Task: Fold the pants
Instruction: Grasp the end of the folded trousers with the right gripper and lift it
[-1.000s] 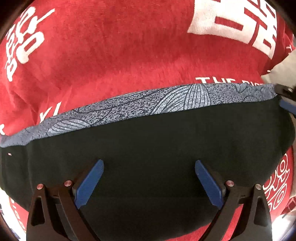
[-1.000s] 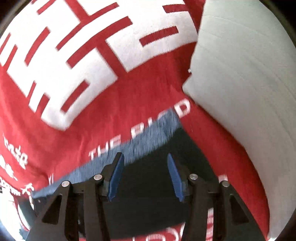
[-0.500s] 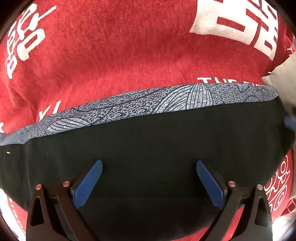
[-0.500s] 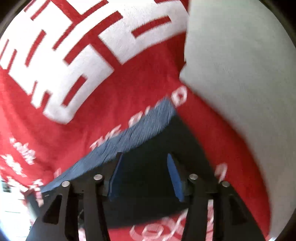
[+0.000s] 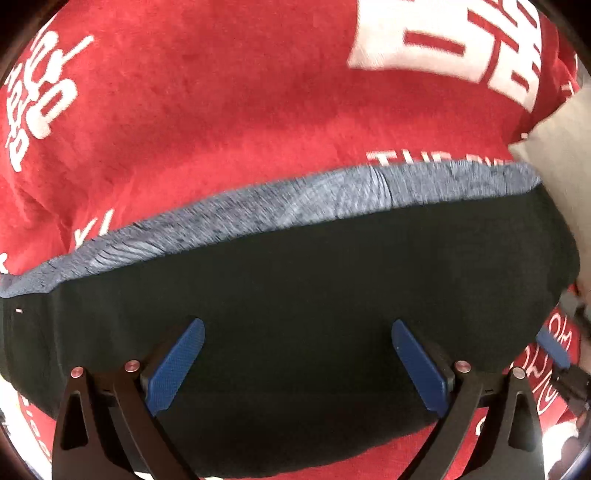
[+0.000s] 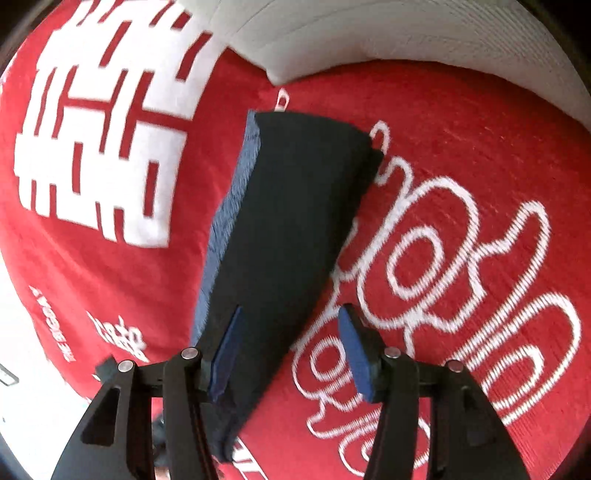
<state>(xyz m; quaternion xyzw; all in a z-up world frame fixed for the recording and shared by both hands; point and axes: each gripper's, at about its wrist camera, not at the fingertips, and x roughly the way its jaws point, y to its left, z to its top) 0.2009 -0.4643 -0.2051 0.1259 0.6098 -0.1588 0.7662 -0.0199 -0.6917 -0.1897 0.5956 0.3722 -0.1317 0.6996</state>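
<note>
Right gripper (image 6: 291,350) swung round since earlier frame: pants (image 6: 291,229) now seen lengthwise, jaws just been widening, part open, pants' near edge between them, no grip visible. Left gripper (image 5: 295,365): jaws wide apart over black cloth, nothing clamped. Left view alone shows whole grey band (image 5: 280,214). Right view alone shows looping white script on blanket (image 6: 461,140). Pillow (image 6: 369,33) beyond. Pants folded flat on blanket.

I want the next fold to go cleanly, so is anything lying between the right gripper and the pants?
Nothing visible is. The right gripper hangs open right at the near end of the folded pants, its jaws just having widened, with only the red blanket beneath. The white pillow lies beyond the far end, clear of the approach.
</note>
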